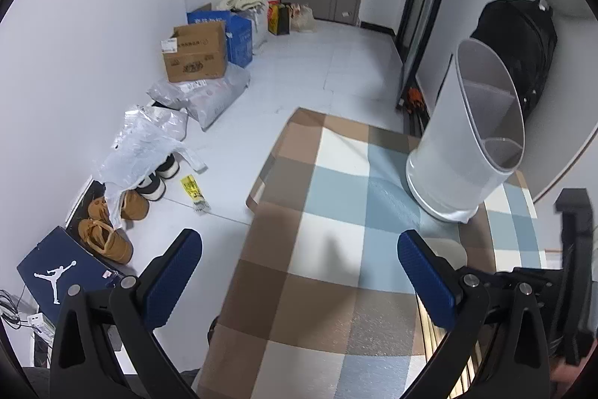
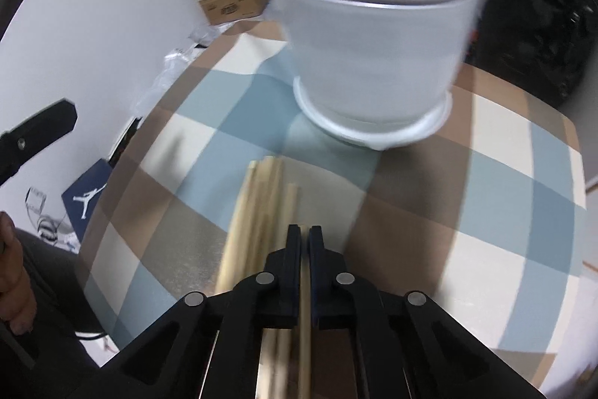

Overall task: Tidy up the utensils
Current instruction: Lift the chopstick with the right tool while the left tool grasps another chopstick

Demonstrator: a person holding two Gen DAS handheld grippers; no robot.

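A white utensil holder [image 1: 467, 137] with a divided inside stands on the checked tablecloth [image 1: 329, 249]; it fills the top of the right wrist view [image 2: 373, 55]. Several wooden chopsticks [image 2: 258, 208] lie on the cloth in front of it, blurred. My right gripper [image 2: 304, 234] is shut on one chopstick [image 2: 305, 324], which runs back between the jaws. My left gripper [image 1: 299, 260] is open and empty above the cloth, left of the holder. A few chopsticks [image 1: 429, 331] show beside its right finger.
The table's left edge [image 1: 258, 197] drops to a floor with boxes [image 1: 194, 55], bags [image 1: 149, 137], shoes [image 1: 108, 230] and a shoe box [image 1: 63, 272]. A black backpack [image 1: 523, 43] hangs behind the holder. The person's hand [image 2: 15, 272] shows at the left.
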